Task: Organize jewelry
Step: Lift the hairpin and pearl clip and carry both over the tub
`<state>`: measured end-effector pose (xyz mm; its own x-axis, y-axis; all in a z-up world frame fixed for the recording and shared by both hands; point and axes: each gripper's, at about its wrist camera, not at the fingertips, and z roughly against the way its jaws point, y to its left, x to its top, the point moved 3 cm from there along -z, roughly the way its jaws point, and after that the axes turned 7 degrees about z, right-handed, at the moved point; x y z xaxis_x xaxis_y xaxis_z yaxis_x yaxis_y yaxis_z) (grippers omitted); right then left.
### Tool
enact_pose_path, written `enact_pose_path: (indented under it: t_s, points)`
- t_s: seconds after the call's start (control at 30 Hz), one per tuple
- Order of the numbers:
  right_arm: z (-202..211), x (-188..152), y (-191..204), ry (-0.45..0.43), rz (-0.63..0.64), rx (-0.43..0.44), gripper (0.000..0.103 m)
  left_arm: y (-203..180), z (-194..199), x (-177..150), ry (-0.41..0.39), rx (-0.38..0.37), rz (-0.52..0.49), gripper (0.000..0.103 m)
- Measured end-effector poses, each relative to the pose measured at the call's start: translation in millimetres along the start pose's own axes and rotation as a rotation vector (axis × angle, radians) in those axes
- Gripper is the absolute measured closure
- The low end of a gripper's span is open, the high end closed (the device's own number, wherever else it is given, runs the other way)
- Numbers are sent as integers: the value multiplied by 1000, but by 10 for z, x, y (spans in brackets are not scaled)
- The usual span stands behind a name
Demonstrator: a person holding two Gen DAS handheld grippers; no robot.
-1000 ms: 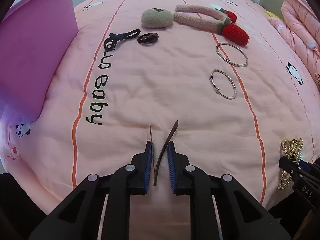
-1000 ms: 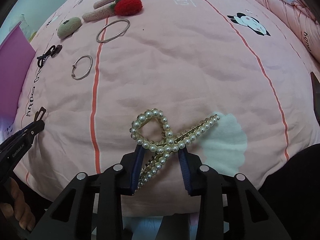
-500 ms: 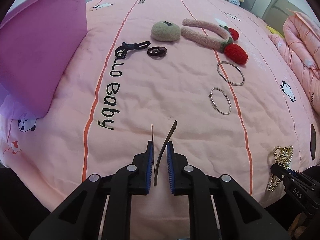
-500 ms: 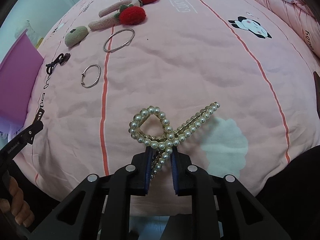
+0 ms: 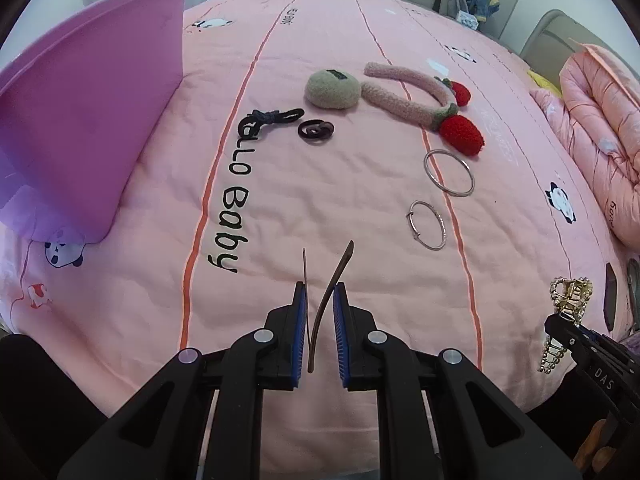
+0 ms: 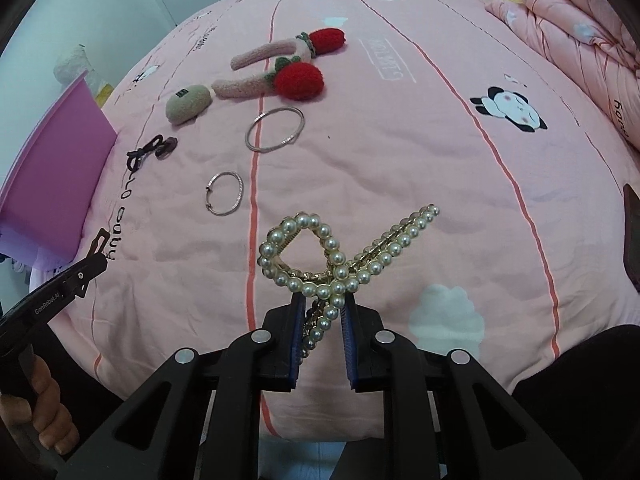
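Two hand-held grippers hover over a pink bedspread [image 5: 360, 208]. The left gripper [image 5: 320, 300] is clamped on a thin brown hair clip [image 5: 328, 304], edge-on between its pads. The right gripper [image 6: 322, 308] is clamped on a pearl hair claw [image 6: 332, 256], which is lifted off the bedspread. From the left camera, two silver bangles [image 5: 448, 172] lie at two o'clock, a fuzzy strawberry headband [image 5: 420, 96] at one o'clock, dark hair ties [image 5: 288, 120] at twelve, and a purple bin [image 5: 88, 120] at ten o'clock.
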<state>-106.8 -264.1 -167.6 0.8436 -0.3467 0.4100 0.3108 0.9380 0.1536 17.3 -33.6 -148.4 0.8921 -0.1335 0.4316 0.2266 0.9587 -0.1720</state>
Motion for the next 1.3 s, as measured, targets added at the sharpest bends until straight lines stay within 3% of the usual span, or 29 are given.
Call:
enact_pose_path:
  t_s: [0.37,0.67,0.83,1.3]
  points:
    - [284,383,360,-77,67,89,86,26,509,205,-77,-11,21,90]
    - [543,949,989,-150,170,223,86,243,1076,640,-180,-23,73,90]
    - [641,1301,1454,-182,236,305,86,547,1328,957,-224,-18,113,90]
    - [649,2211,3041,-205,438,471,86,1814,1670,1610,-310,149,242,89]
